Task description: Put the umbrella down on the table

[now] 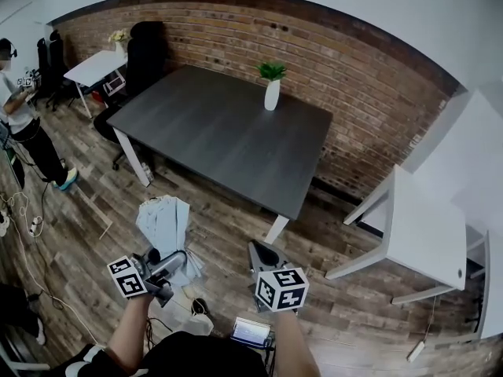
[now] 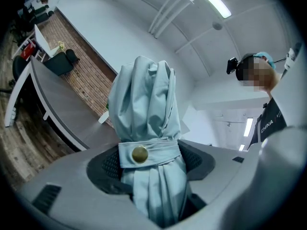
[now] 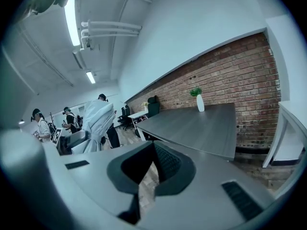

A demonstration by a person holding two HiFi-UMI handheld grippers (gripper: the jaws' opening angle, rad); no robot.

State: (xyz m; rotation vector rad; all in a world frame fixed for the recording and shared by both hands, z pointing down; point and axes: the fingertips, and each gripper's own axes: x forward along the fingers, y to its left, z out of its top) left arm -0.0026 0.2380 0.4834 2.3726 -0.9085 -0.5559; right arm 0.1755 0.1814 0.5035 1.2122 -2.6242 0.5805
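A folded pale blue umbrella (image 1: 165,222) stands upright in my left gripper (image 1: 167,267), which is shut on its lower end below the snap strap. In the left gripper view the umbrella (image 2: 144,109) fills the space between the jaws of the left gripper (image 2: 149,163), and both pads press on the fabric. The dark grey table (image 1: 220,132) lies ahead, beyond both grippers. My right gripper (image 1: 263,251) hangs beside the umbrella, near the table's front corner. In the right gripper view the right gripper (image 3: 152,150) has its tips together and holds nothing. The umbrella (image 3: 96,119) shows at that view's left.
A white vase with a green plant (image 1: 272,93) stands at the table's far edge by the brick wall. A white table (image 1: 424,226) is at the right. A white desk (image 1: 94,65) and a black chair (image 1: 145,53) are at the back left. A person (image 1: 23,124) stands at the left.
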